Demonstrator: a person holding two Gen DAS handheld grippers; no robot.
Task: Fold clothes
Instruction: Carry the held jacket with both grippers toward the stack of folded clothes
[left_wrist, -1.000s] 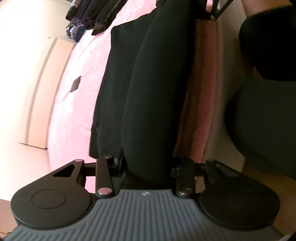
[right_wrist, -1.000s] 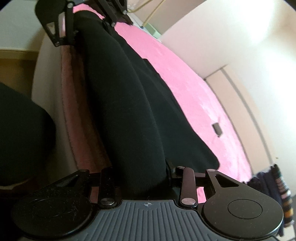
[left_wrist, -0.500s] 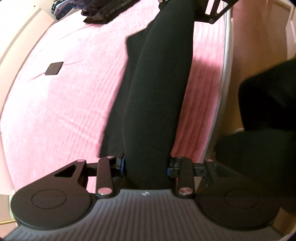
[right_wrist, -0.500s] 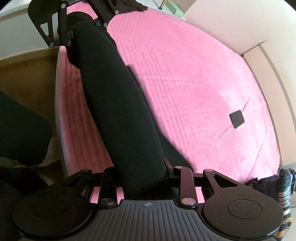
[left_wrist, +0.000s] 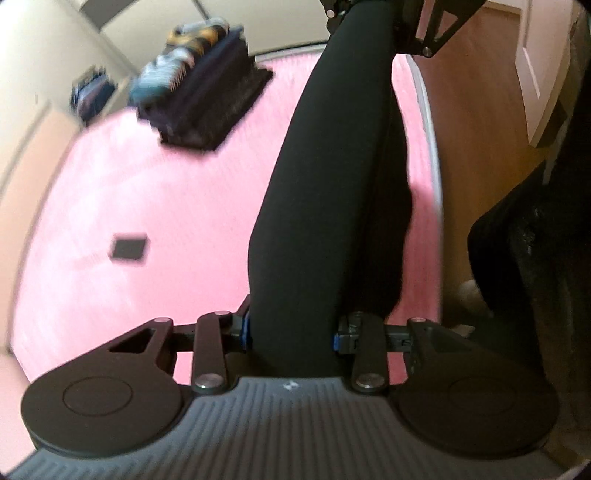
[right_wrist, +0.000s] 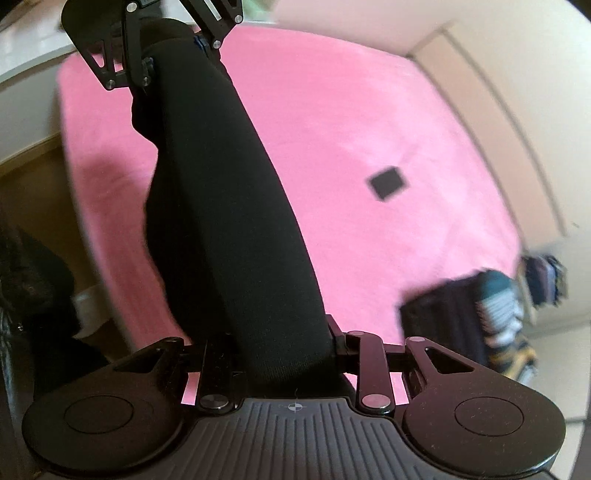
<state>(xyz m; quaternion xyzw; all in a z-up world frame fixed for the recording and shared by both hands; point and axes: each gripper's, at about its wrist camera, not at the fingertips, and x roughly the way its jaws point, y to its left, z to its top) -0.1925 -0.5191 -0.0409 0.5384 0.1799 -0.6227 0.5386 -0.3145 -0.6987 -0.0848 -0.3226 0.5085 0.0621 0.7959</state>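
home bedroom: pink bedspread (right_wrist: 369, 122), stacked folded clothes (left_wrist: 207, 96), wood floor (left_wrist: 476, 74).

No legible text, label, brand or number in either view. Only marks: small white emblem on grey ribbed housing (left_wrist: 291, 424) of left tongs, too small to read; small crosshair sign on dark ribbed housing (right_wrist: 295, 432) of right tongs.

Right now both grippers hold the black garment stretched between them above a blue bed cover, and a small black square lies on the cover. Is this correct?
Not quite: the bed cover is pink, not blue, as the right wrist view shows clearly. The rest stands: the left gripper and the right gripper hold the black garment stretched between them, and the small black square lies on the cover.
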